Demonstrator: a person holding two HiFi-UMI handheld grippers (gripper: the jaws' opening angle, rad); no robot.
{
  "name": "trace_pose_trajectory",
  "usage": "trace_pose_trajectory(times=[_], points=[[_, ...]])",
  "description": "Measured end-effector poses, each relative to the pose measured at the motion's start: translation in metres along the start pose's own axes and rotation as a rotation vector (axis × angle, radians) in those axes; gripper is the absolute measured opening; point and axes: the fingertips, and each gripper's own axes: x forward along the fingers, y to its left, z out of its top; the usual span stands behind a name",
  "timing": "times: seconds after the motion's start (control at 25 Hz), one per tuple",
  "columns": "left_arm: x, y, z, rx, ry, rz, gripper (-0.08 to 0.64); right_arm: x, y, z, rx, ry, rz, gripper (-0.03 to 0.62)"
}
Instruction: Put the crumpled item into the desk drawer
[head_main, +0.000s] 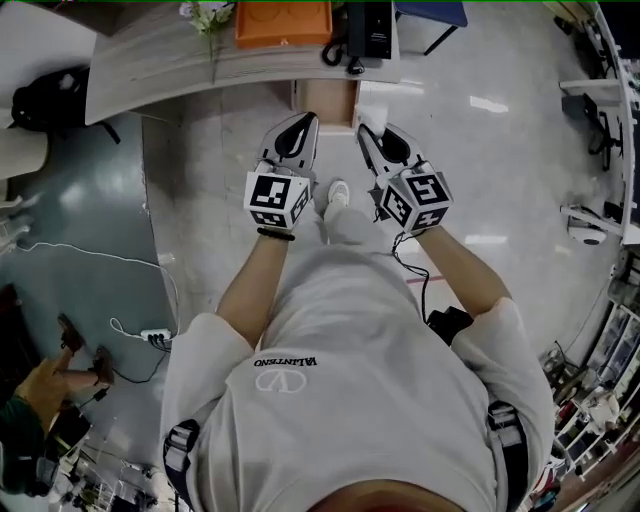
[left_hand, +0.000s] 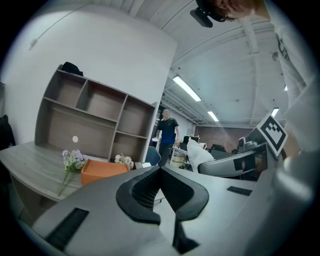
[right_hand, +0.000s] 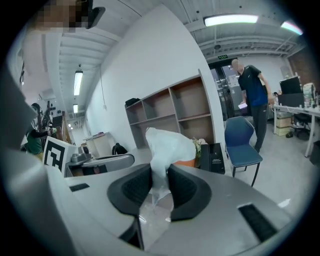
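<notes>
Crumpled item (right_hand: 169, 146) — pinched in right tool (right_hand: 159, 175).

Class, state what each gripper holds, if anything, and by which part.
The right gripper pinches the crumpled white item by its narrow lower end. The left gripper holds nothing, jaws together.

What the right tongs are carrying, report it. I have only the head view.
Observer: The right tongs are clamped on a crumpled white item, thin like plastic film.
Operator: Now the left pair.
Observer: The left tongs are closed together with nothing between them.
Operator: Check ahead for anyone.
Observer: A person in a dark shirt stands beyond a blue chair.
</notes>
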Motion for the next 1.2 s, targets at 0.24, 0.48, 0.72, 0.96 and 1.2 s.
trace_pose_trajectory(times=[0.24, 0.48, 0.72, 0.96, 1.2], points=[[0.037, 0.018, -0.042, -0.041, 0.068, 0.042, 0.002, 0.044, -0.028, -0.029, 0.001, 0.042, 0.029, 0.089], [0.072, 0.031, -0.092, -0.071, 0.110, 0.073, 0.002, 0.082, -0.050, -0.072, -0.011, 0.082, 0.053, 0.089], [0.088, 0.045, -0.138, -0.079, 0.160, 0.112, 0.002, 0.105, -0.068, -0.114, 0.027, 0.123, 0.052, 0.089], [0.103, 0.060, -0.181, -0.092, 0.193, 0.131, 0.002, 0.129, -0.087, -0.149, 0.048, 0.150, 0.042, 0.089], [0.121, 0.073, -0.216, -0.087, 0.214, 0.134, 0.002, 0.151, -0.104, -0.189, 0.086, 0.176, 0.033, 0.089]])
